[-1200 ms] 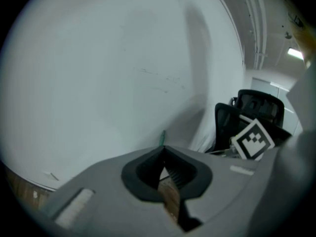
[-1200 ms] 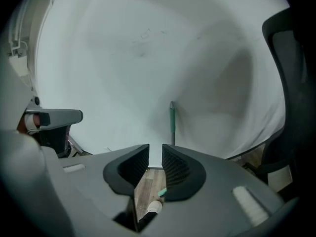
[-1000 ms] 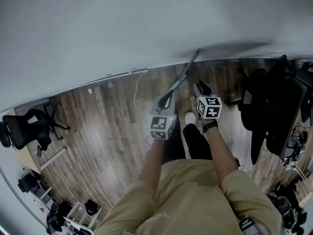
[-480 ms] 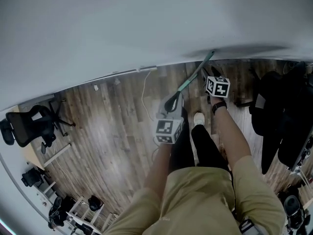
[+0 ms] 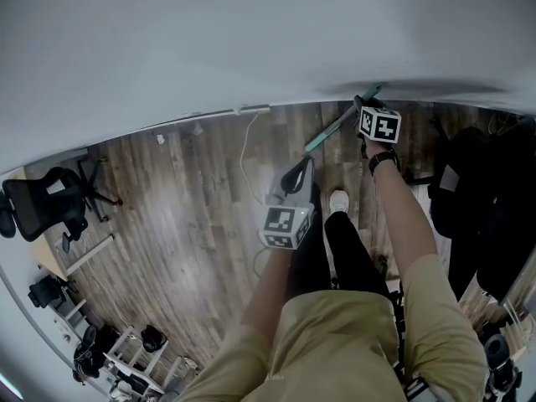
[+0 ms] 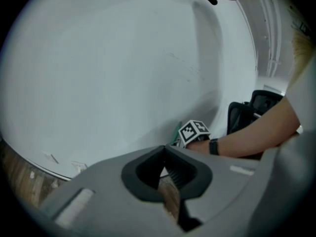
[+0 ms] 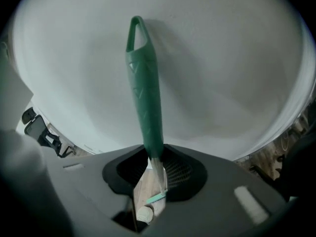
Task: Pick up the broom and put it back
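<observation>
The big pale wall [image 5: 209, 40] fills the top of the head view, and under it is the brown wood floor [image 5: 184, 208]. A person [image 5: 343, 333] in a tan top stands close to the wall, and a black chair [image 5: 42, 212] sits far off to the left. The broom [image 5: 331, 132] leans on the wall in front of the person, with its low end on the floor. A second ago the right tool [image 5: 360, 102] was low down, next to the left tool [image 5: 300, 170]. Now it has reached up to the top part of the broom by the wall. It has just been closing, and it now pinches the green handle [image 7: 145, 93] between its two pads. I think this means the broom is caught and ready to be lifted, but it has not left the wall yet. The left tool hangs lower, near the person's leg, pinched shut with nothing in it. The head view shows where everything stands, but the broom looks tiny there. Only the right gripper view shows the pinch up close, and the little loop [image 7: 137, 33] at the very top of the handle. The left gripper view does not show the grip, just the right tool's marked cube [image 6: 194, 131] by the wall.
</observation>
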### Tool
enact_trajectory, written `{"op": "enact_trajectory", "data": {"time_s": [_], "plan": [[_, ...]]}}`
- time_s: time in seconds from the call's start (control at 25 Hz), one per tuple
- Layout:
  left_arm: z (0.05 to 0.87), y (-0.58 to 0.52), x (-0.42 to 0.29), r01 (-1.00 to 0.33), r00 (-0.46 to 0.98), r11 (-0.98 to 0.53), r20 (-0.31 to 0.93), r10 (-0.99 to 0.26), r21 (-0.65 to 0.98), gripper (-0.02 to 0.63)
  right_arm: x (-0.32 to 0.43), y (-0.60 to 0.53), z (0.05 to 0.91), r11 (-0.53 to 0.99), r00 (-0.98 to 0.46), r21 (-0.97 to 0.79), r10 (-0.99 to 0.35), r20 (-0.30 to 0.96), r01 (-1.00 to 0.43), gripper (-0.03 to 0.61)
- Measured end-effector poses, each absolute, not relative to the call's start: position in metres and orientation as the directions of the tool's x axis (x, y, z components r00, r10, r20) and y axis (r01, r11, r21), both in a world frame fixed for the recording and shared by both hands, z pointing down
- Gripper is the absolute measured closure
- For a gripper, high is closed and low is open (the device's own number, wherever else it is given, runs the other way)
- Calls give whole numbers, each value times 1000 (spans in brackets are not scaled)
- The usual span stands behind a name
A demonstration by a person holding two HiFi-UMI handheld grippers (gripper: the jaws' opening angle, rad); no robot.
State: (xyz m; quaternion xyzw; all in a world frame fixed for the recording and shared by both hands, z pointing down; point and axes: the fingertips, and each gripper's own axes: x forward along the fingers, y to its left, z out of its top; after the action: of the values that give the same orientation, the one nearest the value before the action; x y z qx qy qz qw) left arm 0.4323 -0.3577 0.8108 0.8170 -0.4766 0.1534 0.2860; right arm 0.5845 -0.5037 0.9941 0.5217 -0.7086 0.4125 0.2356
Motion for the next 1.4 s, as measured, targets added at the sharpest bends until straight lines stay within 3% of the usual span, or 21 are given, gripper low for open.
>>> {"op": "enact_trajectory", "data": {"time_s": [0.56,0.76,1.08,1.4], "plan": [[762,-350,442,-864,500,-379,477,-723,332,612,575,-421,919,309,-364,-222,-547,753,-925,486],[720,-341,451,-864,493,-365,443,-749,346,612,587,-392,851,278,-316,-177,-608,729,-944,486],[623,-336,469,-866,484,-400,304,-820,298,612,616,-379,703,188,-272,-208,-805,527,-960,485],[525,-304,490,-883,461,-429,185,-868,189,612,642,-330,550,250,-300,-204,-914,273,-947,483]]}}
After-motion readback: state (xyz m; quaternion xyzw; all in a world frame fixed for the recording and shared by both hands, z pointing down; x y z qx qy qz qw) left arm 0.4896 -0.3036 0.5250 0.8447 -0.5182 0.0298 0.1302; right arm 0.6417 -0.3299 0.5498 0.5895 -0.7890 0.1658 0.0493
